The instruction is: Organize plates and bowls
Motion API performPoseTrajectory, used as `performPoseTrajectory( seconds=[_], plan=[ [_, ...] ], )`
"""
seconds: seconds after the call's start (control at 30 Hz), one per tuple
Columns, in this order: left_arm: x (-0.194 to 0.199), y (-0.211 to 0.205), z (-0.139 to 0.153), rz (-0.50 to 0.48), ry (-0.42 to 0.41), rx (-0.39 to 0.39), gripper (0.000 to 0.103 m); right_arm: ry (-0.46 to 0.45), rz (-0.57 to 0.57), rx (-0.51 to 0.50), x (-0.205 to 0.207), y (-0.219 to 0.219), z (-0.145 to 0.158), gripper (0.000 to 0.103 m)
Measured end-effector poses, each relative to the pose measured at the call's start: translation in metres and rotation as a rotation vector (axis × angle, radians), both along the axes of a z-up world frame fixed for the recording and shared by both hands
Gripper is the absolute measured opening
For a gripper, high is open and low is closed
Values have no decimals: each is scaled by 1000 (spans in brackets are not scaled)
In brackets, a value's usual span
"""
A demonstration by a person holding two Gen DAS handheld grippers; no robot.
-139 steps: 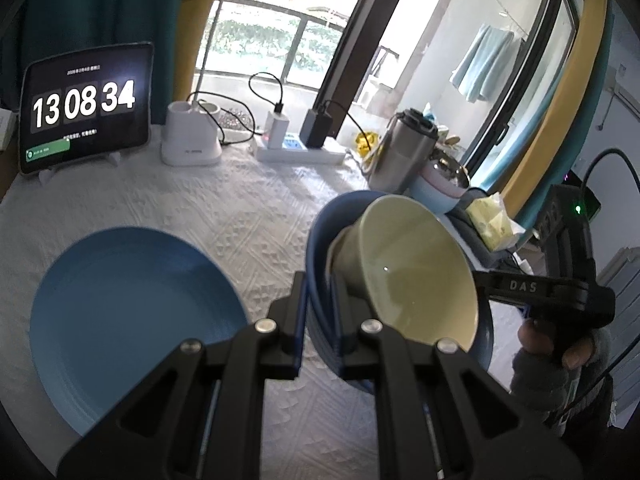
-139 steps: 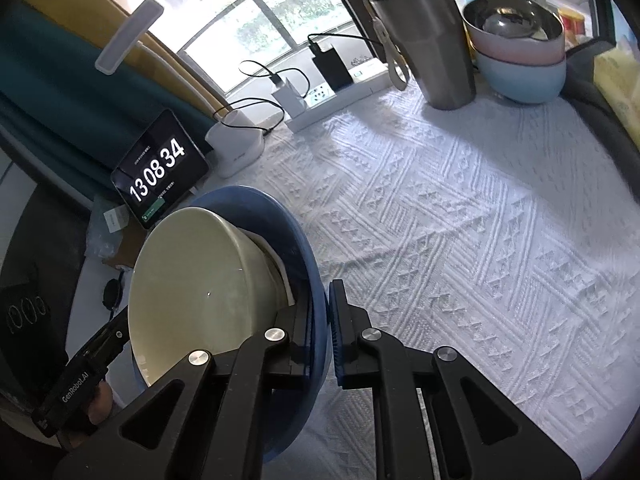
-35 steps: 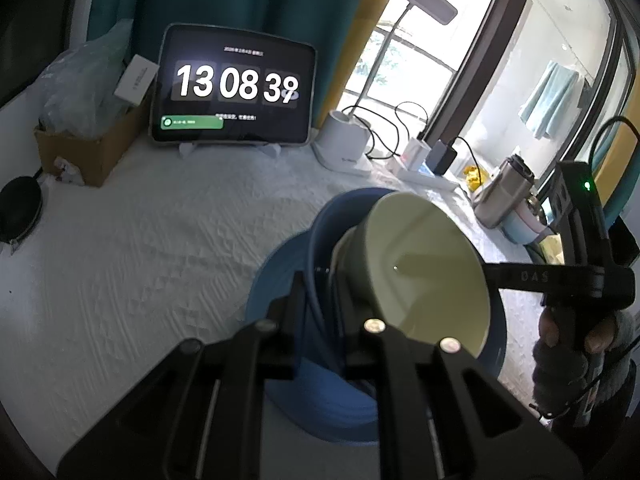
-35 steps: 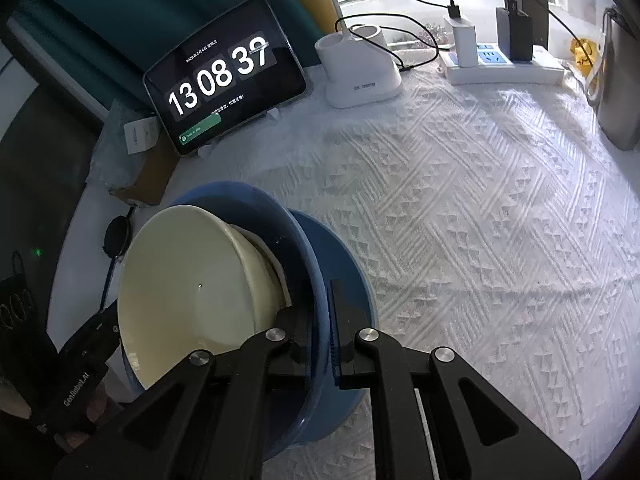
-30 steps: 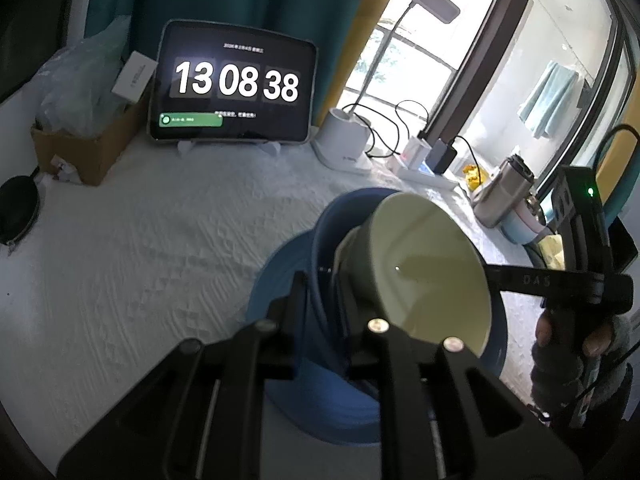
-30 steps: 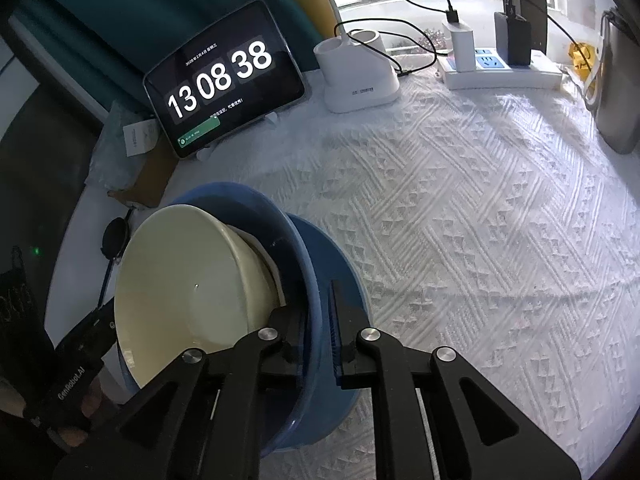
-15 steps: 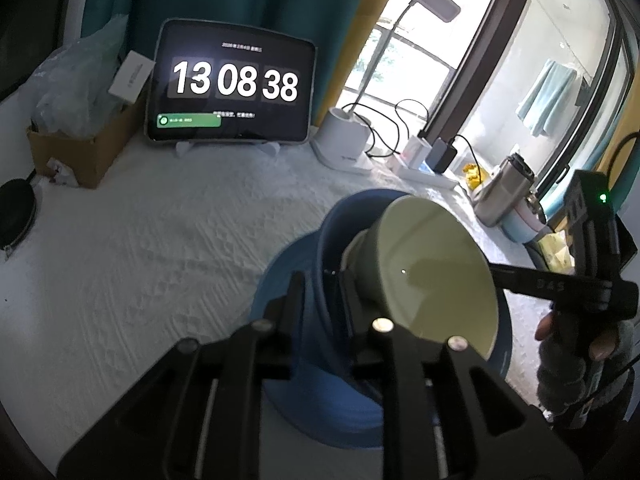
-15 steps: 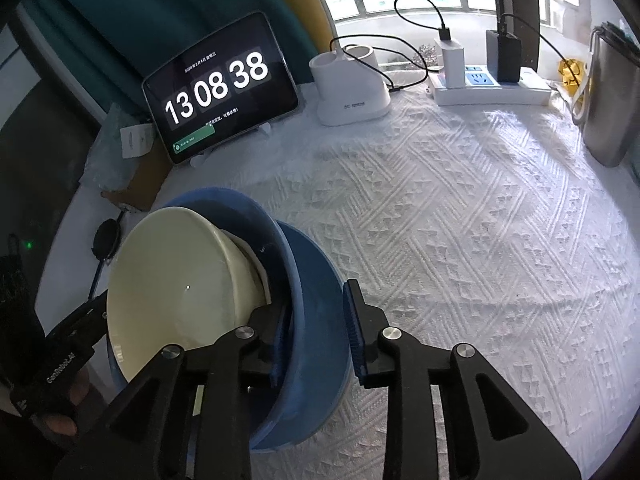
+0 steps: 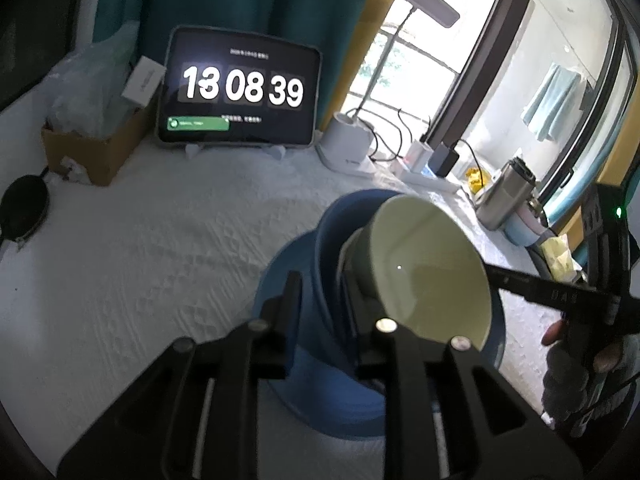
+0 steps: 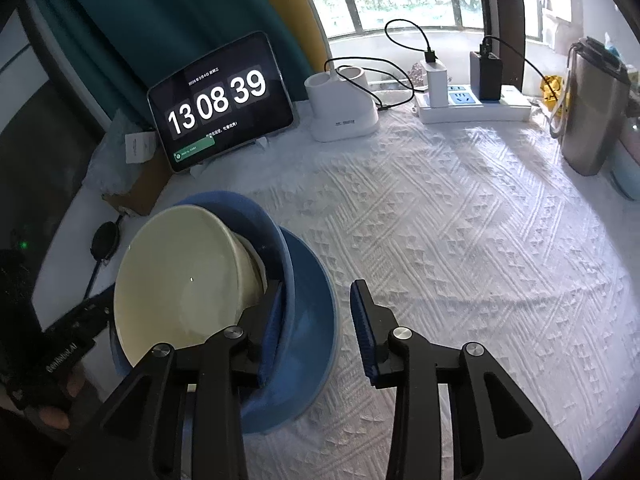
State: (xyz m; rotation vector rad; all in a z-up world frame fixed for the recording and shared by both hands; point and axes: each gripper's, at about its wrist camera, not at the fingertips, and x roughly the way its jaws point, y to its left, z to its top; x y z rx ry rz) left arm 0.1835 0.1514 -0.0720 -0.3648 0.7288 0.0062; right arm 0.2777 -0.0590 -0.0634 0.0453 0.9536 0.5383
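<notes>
A cream bowl (image 9: 428, 268) (image 10: 180, 284) sits inside a blue bowl (image 9: 332, 240) (image 10: 276, 236), and both rest on a flat blue plate (image 9: 320, 396) (image 10: 308, 320) on the white tablecloth. My left gripper (image 9: 320, 304) is open, its fingers standing either side of the blue bowl's near rim. My right gripper (image 10: 316, 316) is open too, its jaws wide apart; the left finger (image 10: 272, 320) is still inside the blue bowl's rim and the right one hangs over the plate's edge.
A tablet clock (image 10: 218, 104) stands at the back, with a cardboard box (image 9: 92, 148) and black disc (image 9: 24, 208) to its left. A white lamp base (image 10: 344, 108), power strip (image 10: 472, 104), steel tumbler (image 10: 592, 108) and stacked bowls (image 9: 524, 228) stand further right.
The stacked bowls were carried left and set down on the blue plate. In the last second both grippers opened and let go of the blue bowl's rim.
</notes>
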Motion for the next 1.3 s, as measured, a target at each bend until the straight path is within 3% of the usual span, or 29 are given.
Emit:
performPoseTrajectory(
  seconds=[0.4, 0.9, 1.3],
  plan=[
    [-29, -10, 12, 16, -43, 29, 45, -26, 9, 7, -30, -10, 6, 41],
    [-64, -36, 19, -27, -73, 67, 46, -46, -7, 16, -65, -27, 9, 45],
    [-103, -76, 32, -77, -190, 149, 47, -90, -61, 27, -97, -62, 9, 45]
  ],
)
